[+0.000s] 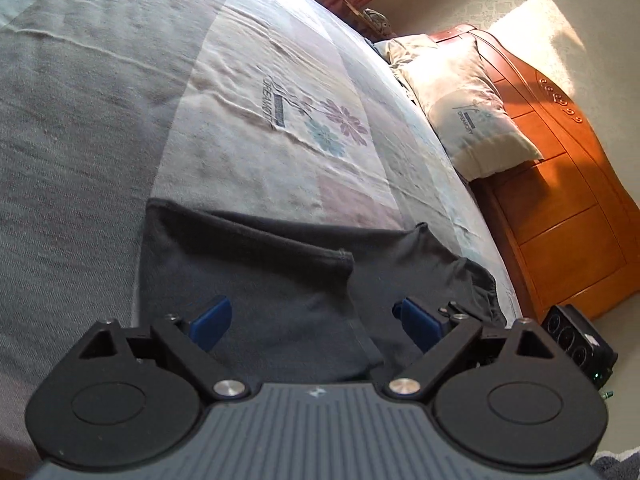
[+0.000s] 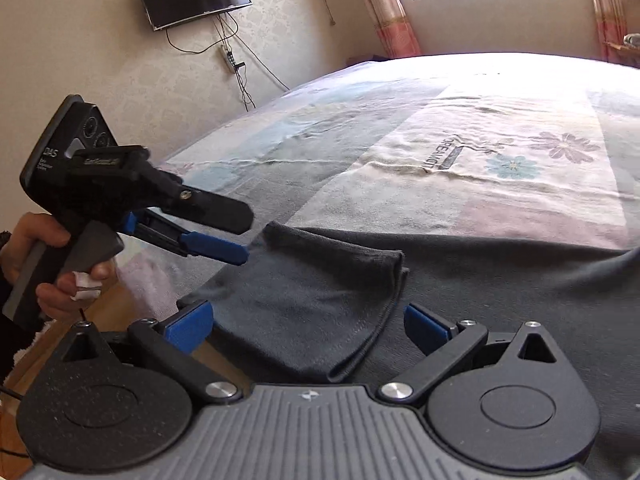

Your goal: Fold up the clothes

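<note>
Both claws, left (image 1: 310, 322) and right (image 2: 308, 326), gape empty over dark garment (image 2: 312, 300) lying lengthwise toward the window.

Both tools (image 1: 312, 320) (image 2: 308, 326) agape (hand-held)

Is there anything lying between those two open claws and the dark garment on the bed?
Nothing visible. Both the left hand-held gripper and right hand-held gripper hang open directly over the dark garment.
</note>
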`<state>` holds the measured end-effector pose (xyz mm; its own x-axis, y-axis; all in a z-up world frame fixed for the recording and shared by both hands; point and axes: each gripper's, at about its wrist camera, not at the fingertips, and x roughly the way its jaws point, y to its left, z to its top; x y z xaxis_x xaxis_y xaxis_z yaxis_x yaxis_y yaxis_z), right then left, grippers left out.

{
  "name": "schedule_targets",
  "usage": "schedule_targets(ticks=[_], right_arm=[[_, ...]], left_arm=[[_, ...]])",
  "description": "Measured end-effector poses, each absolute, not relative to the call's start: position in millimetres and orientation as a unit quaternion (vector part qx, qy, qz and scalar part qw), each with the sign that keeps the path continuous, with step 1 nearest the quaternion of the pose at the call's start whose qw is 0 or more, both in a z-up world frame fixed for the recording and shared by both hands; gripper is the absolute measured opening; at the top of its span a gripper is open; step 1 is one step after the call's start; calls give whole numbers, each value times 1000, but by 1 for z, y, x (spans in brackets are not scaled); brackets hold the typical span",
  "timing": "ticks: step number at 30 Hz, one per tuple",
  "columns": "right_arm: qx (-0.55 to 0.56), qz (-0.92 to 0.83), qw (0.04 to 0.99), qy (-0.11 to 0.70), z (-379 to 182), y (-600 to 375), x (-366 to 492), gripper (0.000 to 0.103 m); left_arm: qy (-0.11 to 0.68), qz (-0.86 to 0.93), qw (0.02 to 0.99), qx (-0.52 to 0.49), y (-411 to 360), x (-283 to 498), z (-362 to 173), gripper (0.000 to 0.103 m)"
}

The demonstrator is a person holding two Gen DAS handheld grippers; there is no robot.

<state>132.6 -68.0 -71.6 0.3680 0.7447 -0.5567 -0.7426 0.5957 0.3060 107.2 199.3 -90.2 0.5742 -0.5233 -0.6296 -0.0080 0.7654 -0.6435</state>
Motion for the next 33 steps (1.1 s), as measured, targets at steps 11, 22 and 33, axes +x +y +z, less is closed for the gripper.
schedule_targets(ticks=[11,22,33], right_arm=[[12,336,872,355,-84,-149,129,103],[36,320,870,373,-104,-173,136,103],[15,345,864,366,-103,-177,132,103]], left_arm=[[428,-137,847,-286,176,82,-71,93],[433,-139,865,-215,114,117,-26,93],[444,-96,854,-256,80,172,-95,92]])
